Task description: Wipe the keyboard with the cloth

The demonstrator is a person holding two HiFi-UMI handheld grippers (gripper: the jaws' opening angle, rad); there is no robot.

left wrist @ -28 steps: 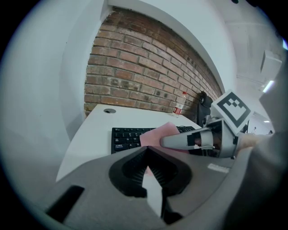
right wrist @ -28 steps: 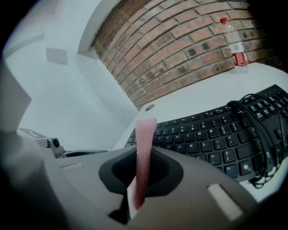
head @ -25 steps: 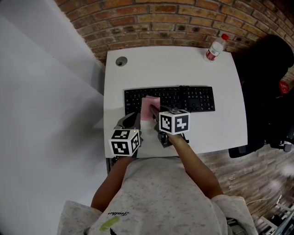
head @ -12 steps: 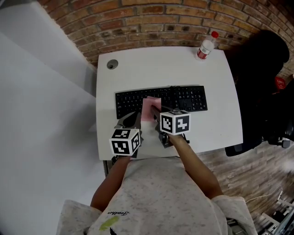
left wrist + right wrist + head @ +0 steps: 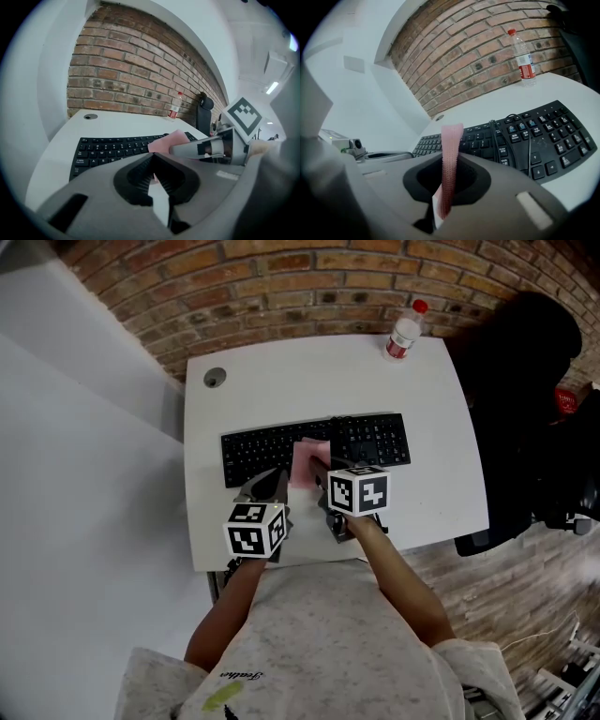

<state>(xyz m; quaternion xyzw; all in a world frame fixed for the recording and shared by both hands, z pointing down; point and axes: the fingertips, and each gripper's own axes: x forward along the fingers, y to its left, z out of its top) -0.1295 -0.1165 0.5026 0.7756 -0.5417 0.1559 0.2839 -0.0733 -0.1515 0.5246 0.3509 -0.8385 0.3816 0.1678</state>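
White desk (image 5: 281,381) set against a red brick wall (image 5: 281,287), seen from above my head. A black keyboard (image 5: 258,448) lies across the middle of the desk, its long side parallel to the wall.

My right gripper (image 5: 319,479) reaches over the near edge of the keyboard, and its jaws are clamped on a pink cloth (image 5: 310,458). From that gripper's own camera, the cloth stands up as a thin strip squeezed between the two dark pads. From above, the free part of the cloth lies flat over the keys around the keyboard's centre.

My left gripper (image 5: 274,484) sits just beside the right one, at the keyboard's near edge, left of the cloth. Its jaws are pressed together with nothing between them. I cannot tell whether it touches the keyboard.

At the desk's far right corner stands a clear water bottle (image 5: 404,334) with a red cap and label. A round grey cable hole (image 5: 215,378) sits at the far left corner. A black office chair (image 5: 525,399) is to the right of the desk, over a wood floor (image 5: 487,587).
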